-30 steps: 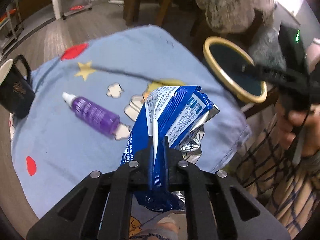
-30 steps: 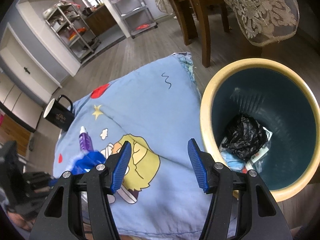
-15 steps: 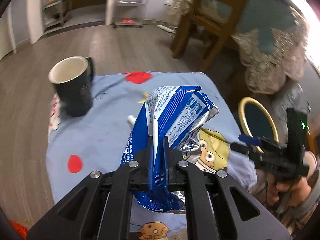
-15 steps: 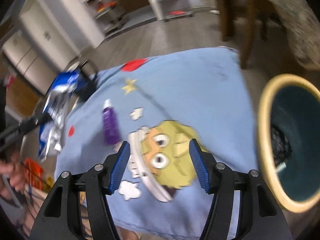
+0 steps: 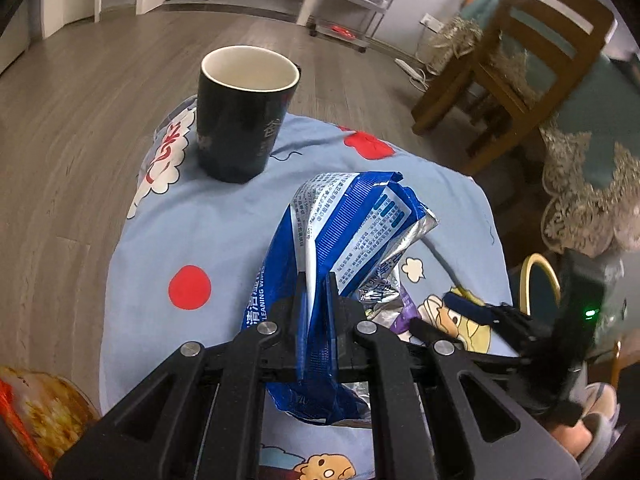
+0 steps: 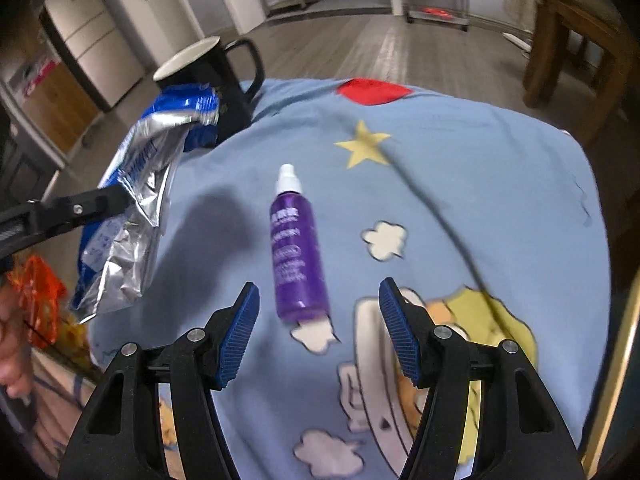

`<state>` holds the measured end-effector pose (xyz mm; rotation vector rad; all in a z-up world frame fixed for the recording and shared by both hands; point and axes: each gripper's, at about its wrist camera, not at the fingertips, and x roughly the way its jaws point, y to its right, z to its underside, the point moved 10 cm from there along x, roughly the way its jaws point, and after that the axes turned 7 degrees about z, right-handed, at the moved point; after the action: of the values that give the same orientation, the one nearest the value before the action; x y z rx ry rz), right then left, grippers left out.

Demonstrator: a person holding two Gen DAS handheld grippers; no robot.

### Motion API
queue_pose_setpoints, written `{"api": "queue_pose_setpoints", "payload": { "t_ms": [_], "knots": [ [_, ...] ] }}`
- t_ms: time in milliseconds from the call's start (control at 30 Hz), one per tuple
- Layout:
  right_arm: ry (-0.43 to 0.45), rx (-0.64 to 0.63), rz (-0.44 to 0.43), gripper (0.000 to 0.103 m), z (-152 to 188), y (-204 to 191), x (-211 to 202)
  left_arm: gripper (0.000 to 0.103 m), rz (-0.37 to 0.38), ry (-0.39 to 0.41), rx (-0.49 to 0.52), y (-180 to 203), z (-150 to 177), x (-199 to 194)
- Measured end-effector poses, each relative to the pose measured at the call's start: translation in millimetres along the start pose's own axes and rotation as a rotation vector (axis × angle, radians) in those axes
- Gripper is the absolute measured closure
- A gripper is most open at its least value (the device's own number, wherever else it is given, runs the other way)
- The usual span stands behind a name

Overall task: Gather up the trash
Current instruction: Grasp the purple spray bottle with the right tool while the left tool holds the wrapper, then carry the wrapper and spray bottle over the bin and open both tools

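Observation:
My left gripper (image 5: 316,280) is shut on a crumpled blue and silver wet-wipe wrapper (image 5: 352,232) and holds it above the blue cartoon cloth (image 5: 224,232). The wrapper (image 6: 136,200) also shows at the left of the right wrist view, held in the air. My right gripper (image 6: 318,320) is open and empty, its blue pads on either side of a purple spray bottle (image 6: 296,252) that lies on the cloth (image 6: 480,184). The yellow-rimmed bin (image 5: 538,280) shows at the right of the left wrist view.
A black mug (image 5: 244,112) stands on the cloth's far left corner; it also shows in the right wrist view (image 6: 216,80). An orange snack bag (image 6: 36,292) lies beyond the cloth's left edge. A wooden chair (image 5: 520,60) and a lace-covered table (image 5: 592,160) stand behind the bin.
Both grippers swung left, away from the bin. The right gripper now hovers over the purple bottle, still open. The left gripper keeps hold of the wrapper.

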<state>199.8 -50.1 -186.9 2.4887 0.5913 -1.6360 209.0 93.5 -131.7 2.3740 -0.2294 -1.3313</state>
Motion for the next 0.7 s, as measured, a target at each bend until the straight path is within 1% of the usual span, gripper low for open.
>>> {"api": "queue_pose_setpoints", "payload": {
  "t_ms": [133, 267, 333, 367, 400, 467, 567, 700],
  "knots": [
    [-0.021, -0.062, 0.021, 0.039, -9.9, -16.6, 18.8, 0.096, -0.007, -0.007, -0.01, -3.7, 0.0, 5.8],
    [-0.041, -0.116, 0.046, 0.04, -14.9, -27.3, 35.5, 0.096, -0.033, -0.024, -0.033, -15.3, 3.3, 12.6],
    [-0.054, -0.127, 0.058, 0.047, -13.4, -27.6, 42.4, 0.096, -0.037, -0.029, -0.043, -19.7, 4.1, 15.5],
    [-0.062, -0.13, 0.063, 0.053, -11.7, -26.9, 45.1, 0.096, -0.037, -0.029, -0.044, -20.2, 4.3, 15.9],
    [-0.055, -0.131, 0.071, 0.059, -11.2, -25.5, 45.0, 0.096, -0.036, -0.029, -0.043, -19.9, 4.2, 16.2],
    [-0.039, -0.13, 0.068, 0.069, -10.2, -23.5, 42.5, 0.096, -0.036, -0.027, -0.037, -17.8, 3.9, 17.0],
    [-0.032, -0.096, 0.045, 0.07, -4.9, -15.2, 34.3, 0.096, -0.032, -0.031, -0.027, -12.9, 4.5, 19.8],
    [-0.004, -0.022, 0.02, 0.07, 5.8, 6.7, 11.7, 0.096, -0.013, -0.032, -0.006, -0.5, 3.8, 22.1]
  ]
}}
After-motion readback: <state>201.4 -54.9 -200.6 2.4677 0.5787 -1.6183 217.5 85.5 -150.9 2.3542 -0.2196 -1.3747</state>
